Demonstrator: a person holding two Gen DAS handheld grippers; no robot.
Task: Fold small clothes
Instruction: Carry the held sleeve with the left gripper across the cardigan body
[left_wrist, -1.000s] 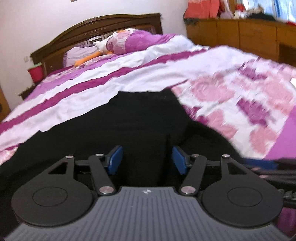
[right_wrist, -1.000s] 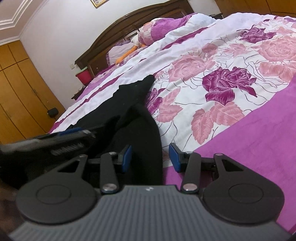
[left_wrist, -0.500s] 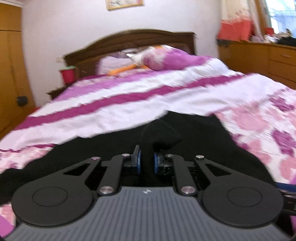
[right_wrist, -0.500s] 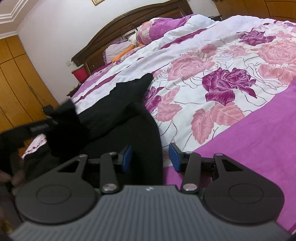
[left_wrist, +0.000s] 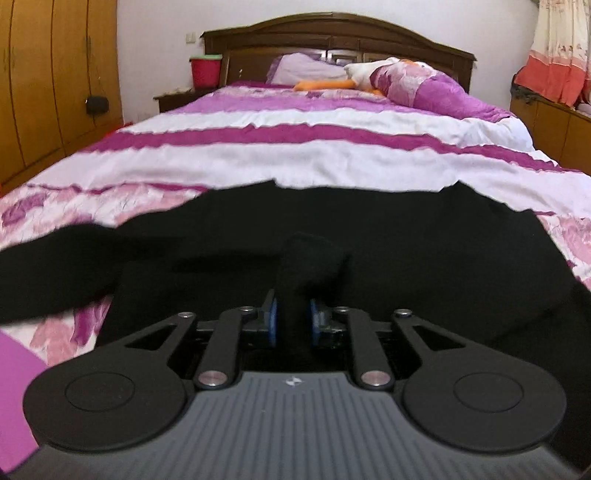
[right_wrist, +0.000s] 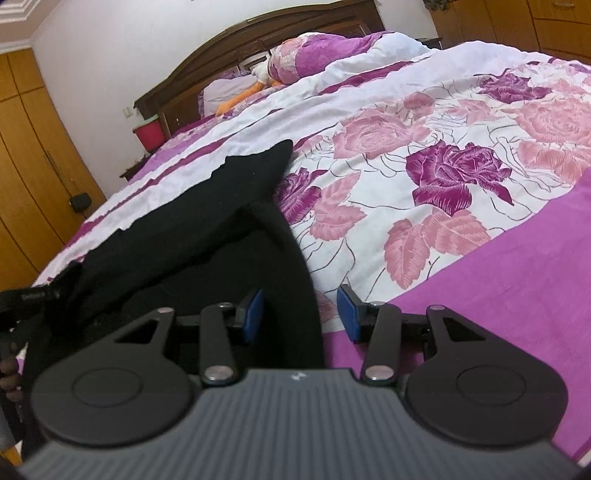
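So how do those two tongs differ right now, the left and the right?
The left tongs are pinched on a bunched fold of the black garment, their jaws having just eased slightly apart; the right tongs stand open, gripping nothing. The cloth fills the gap of the left tongs, while beside the right tongs only its edge runs along one pad, the other over bare bedspread. Both have blue pads and point down at the bed.

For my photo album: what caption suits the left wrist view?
Left hand-held gripper pinching a fold of black garment on a floral bedspread.

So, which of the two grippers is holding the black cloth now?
The left gripper: its pads pinch a fold of the black garment. The right gripper stands open, gripping nothing.
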